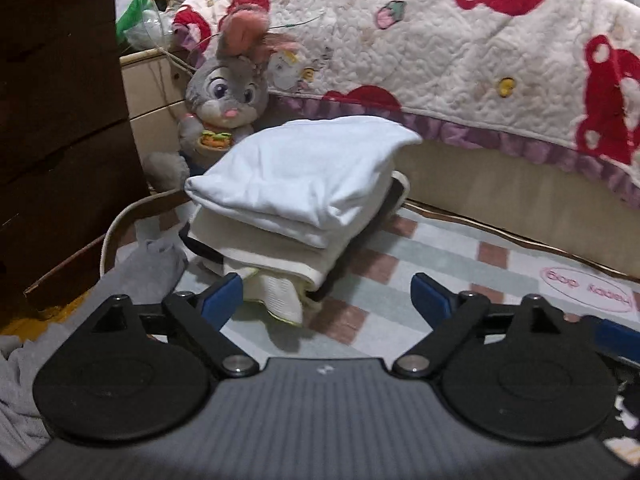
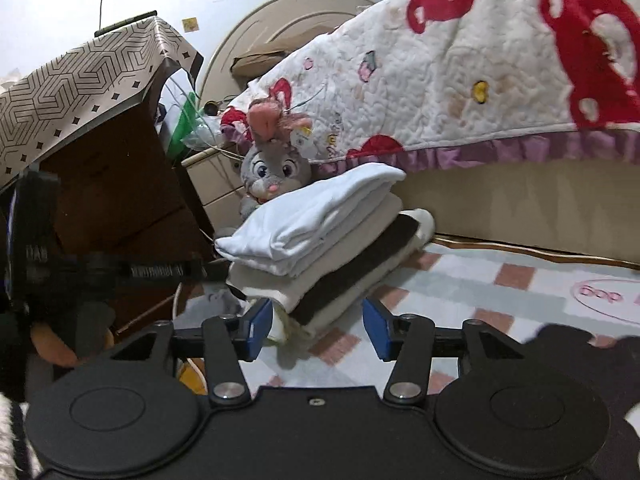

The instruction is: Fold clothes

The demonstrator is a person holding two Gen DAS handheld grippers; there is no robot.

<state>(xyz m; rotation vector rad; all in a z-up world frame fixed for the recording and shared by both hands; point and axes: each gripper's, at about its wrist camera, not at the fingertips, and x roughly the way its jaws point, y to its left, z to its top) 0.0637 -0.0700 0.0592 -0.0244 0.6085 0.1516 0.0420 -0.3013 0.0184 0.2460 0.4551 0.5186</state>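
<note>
White cotton is what tops the pile [image 1: 296, 196]: a folded white garment [image 1: 304, 168] is laid over a cream one [image 1: 288, 254], with a dark layer [image 2: 356, 268] sandwiched lower down and another pale piece at the bottom. The whole stack is parked on a checked blanket [image 1: 440, 256] of pink, grey and white squares, just in front of a bed edge draped with a quilt [image 1: 460, 52] printed in red shapes. A grey plush bunny [image 1: 228, 96] is propped right behind the stack, next to a dark wooden dresser [image 1: 60, 128]. A crumpled grey garment [image 1: 152, 264] is left on the blanket to the left of the pile.

Nothing is gripped by either tool. The left hand-held gripper [image 1: 326, 296] is spread wide, its blue pads well apart, and only blanket and the pile's lower corner are seen between them, untouched. The right hand-held gripper [image 2: 316, 330] is parted about halfway, with the stack's near corner just beyond its pads and no contact made. In the right wrist view, the other tool is seen blurred at the left edge.
</note>
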